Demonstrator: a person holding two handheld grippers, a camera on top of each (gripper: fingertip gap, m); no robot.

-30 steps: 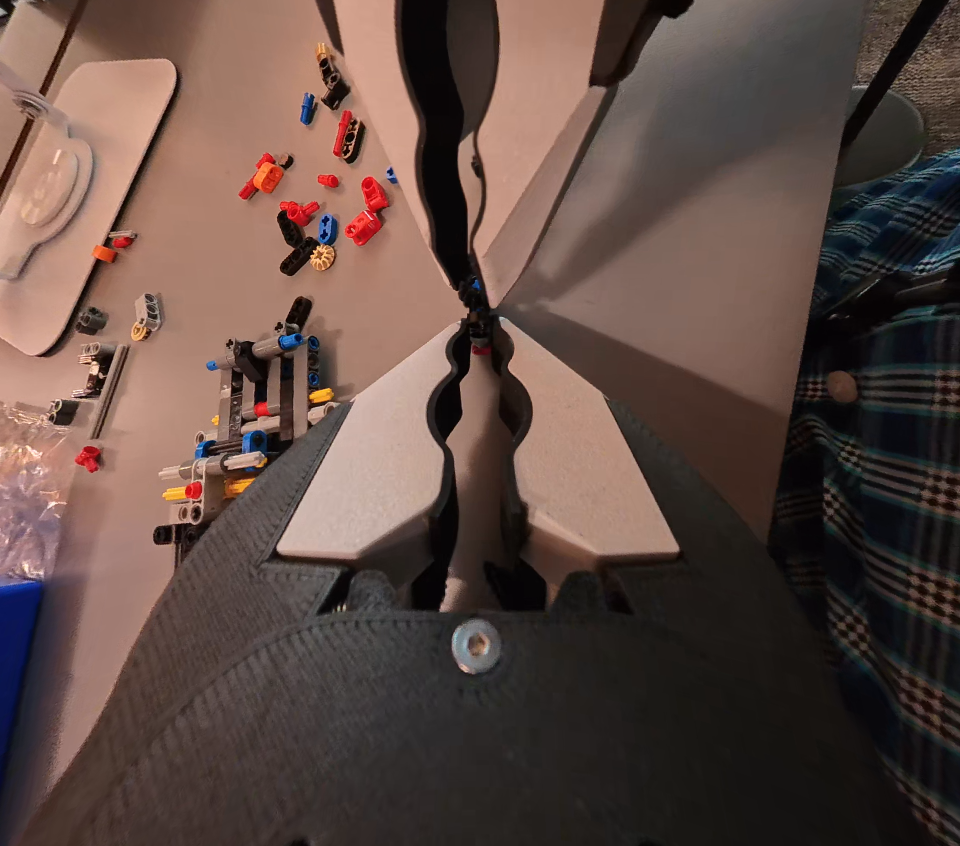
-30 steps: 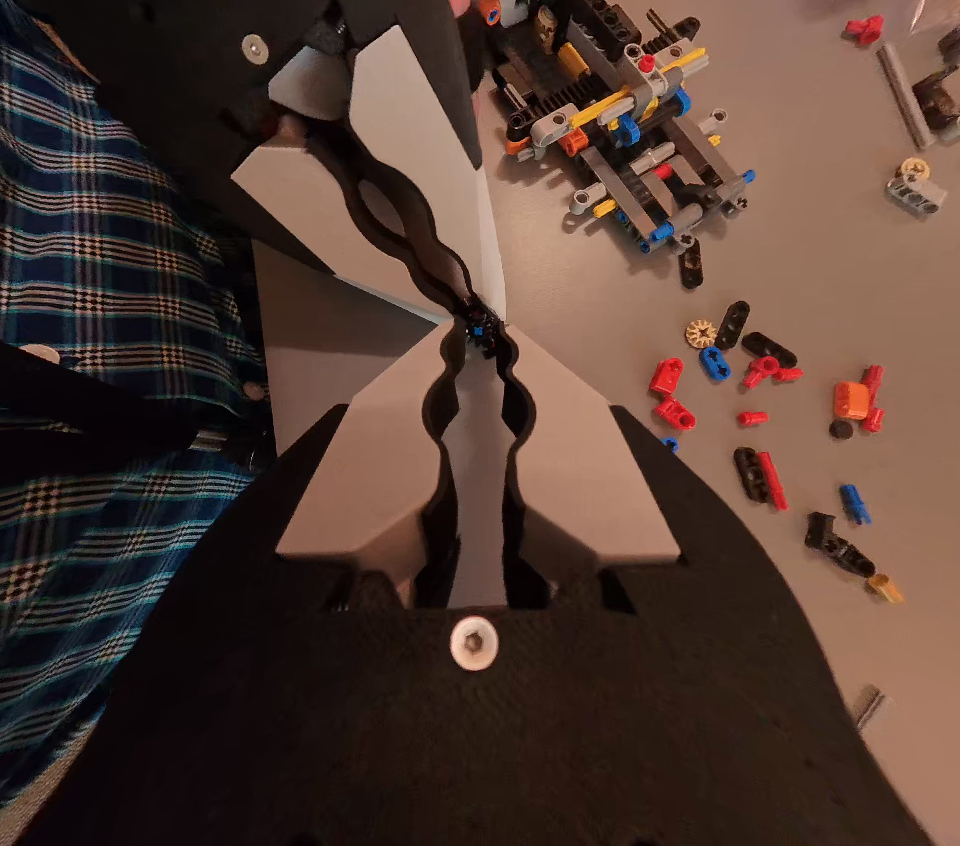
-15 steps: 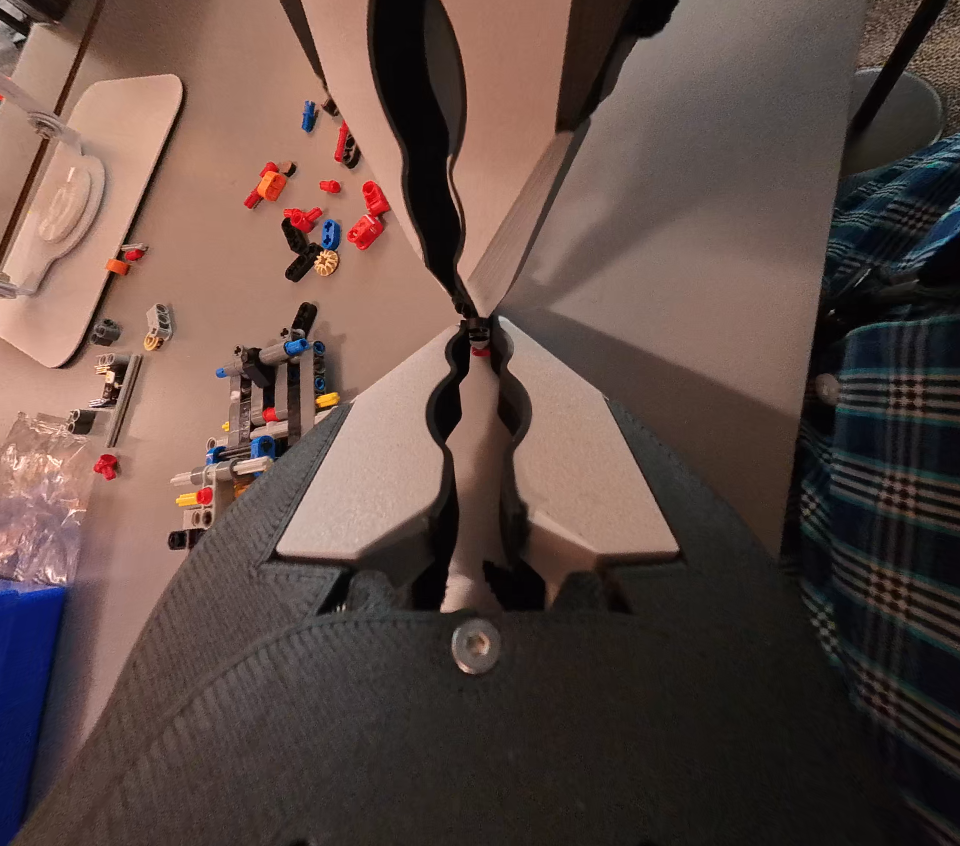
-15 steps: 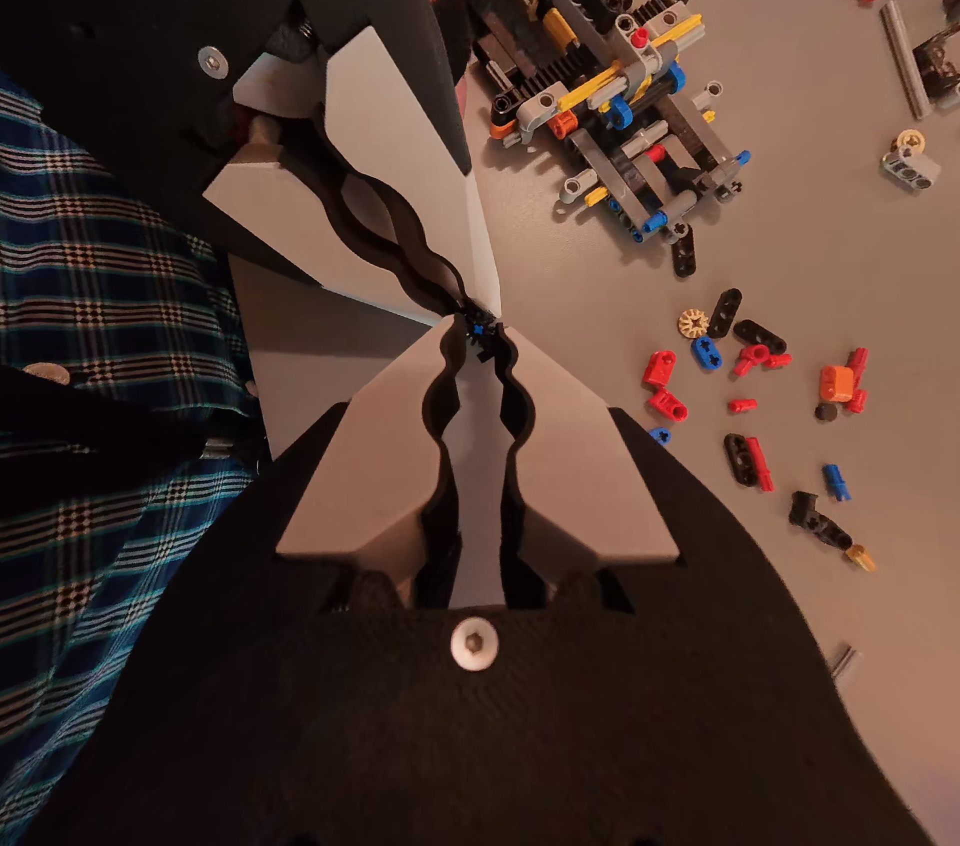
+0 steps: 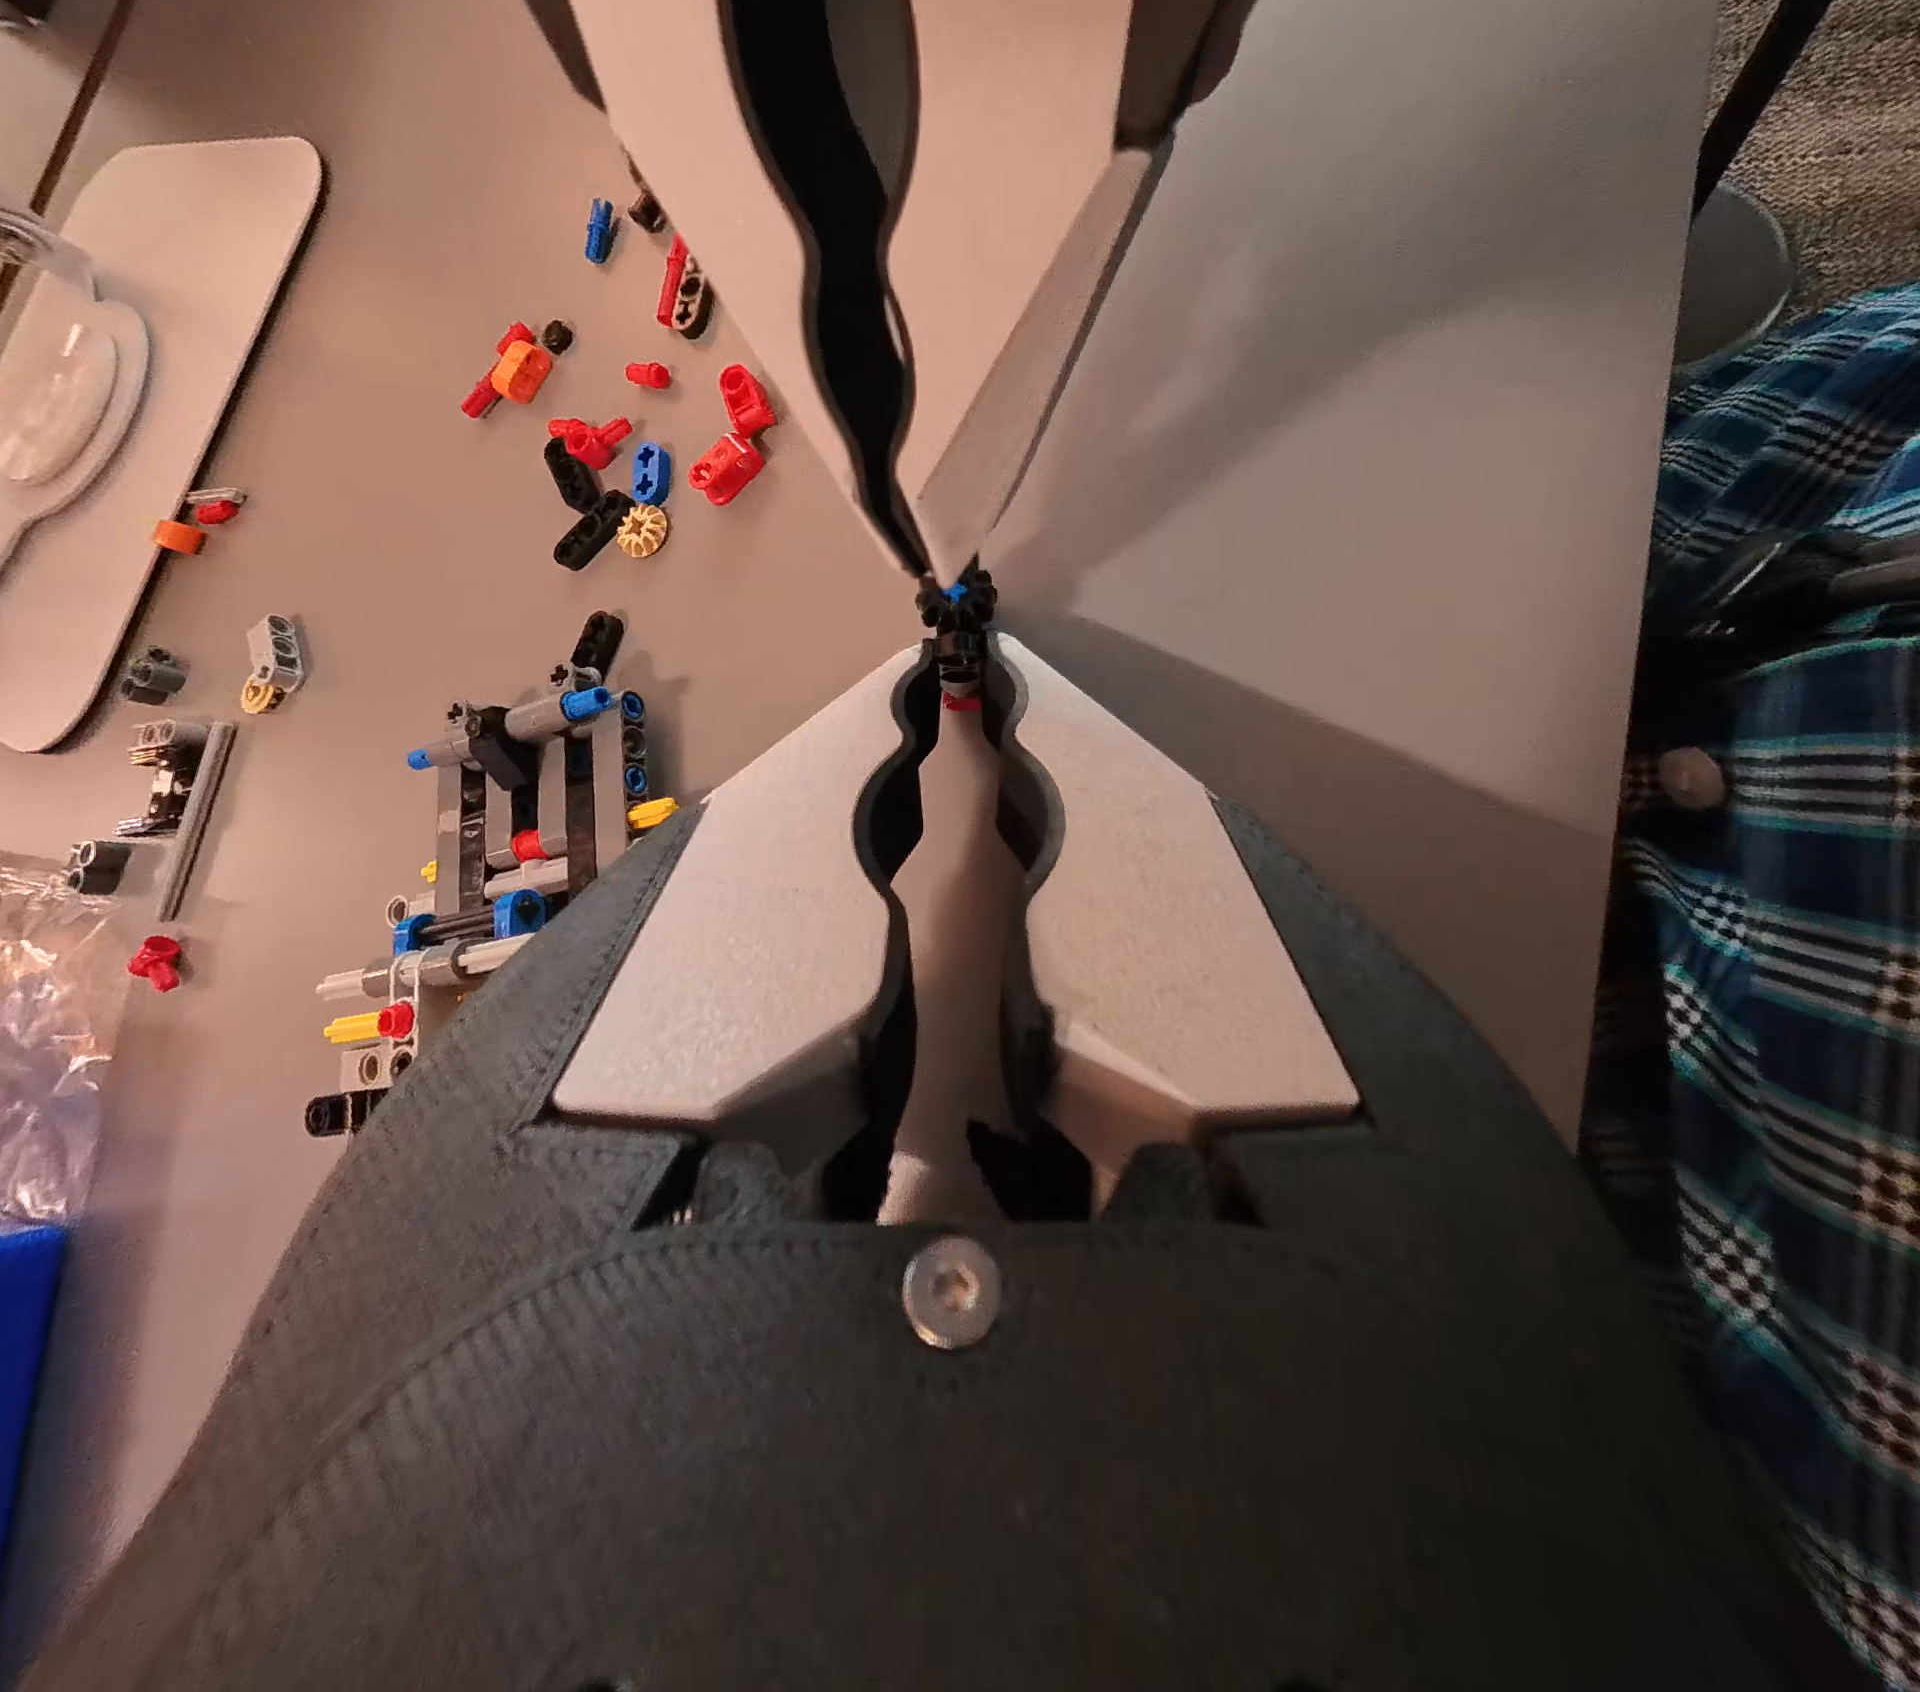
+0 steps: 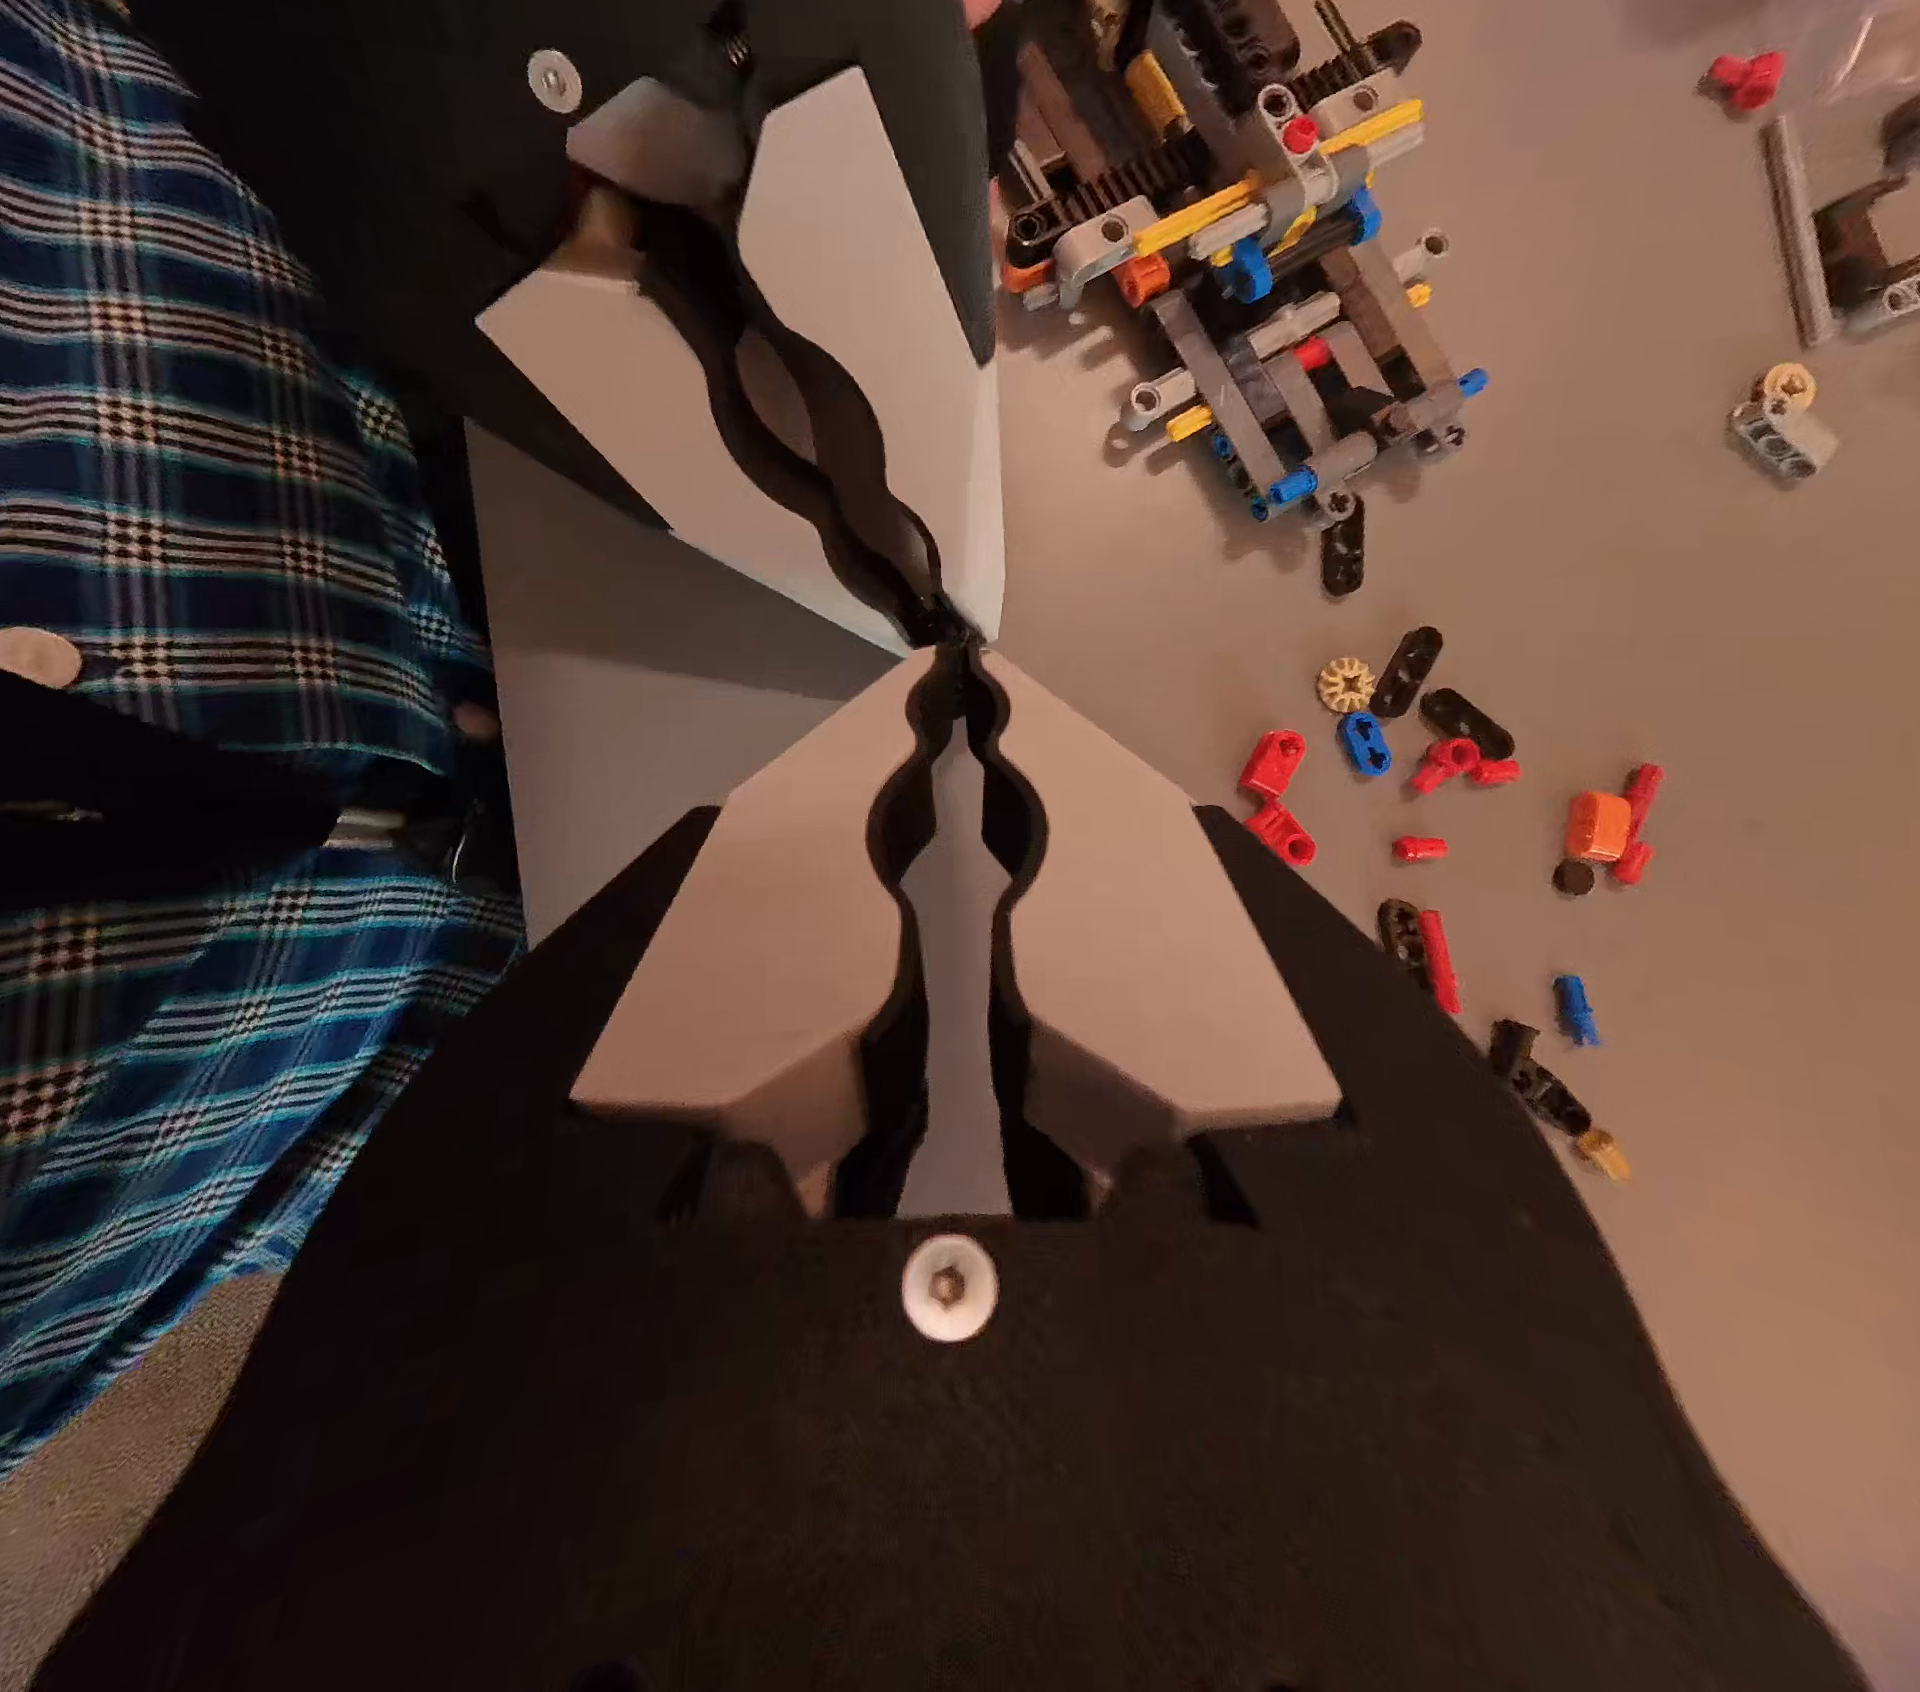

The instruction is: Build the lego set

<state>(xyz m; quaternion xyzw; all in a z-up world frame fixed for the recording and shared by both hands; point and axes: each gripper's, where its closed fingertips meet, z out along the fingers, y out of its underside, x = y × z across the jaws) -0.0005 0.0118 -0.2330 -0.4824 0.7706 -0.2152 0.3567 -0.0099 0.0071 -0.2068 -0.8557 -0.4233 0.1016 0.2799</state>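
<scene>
surroundings: grey surface (image 5: 395, 84) strewn with loose red, blue and black pieces (image 5: 623, 437); tan gear (image 5: 641, 528) among them; clear bag (image 5: 42, 1019) at far left; plaid shirt (image 5: 1787, 811) along the surface edge.
in the way: in the left wrist view, black tool body covers part of the half-built chassis (image 5: 520, 821).
left tool (image 5: 958, 671): clenched on a small black piece with a red end (image 5: 958, 678), held above the surface.
right tool (image 6: 951, 655): clenched on a small black gear with blue centre (image 5: 956, 600).
relation: tools tip to tip, the two held pieces touching; chassis (image 6: 1278, 292) well off to the side.
</scene>
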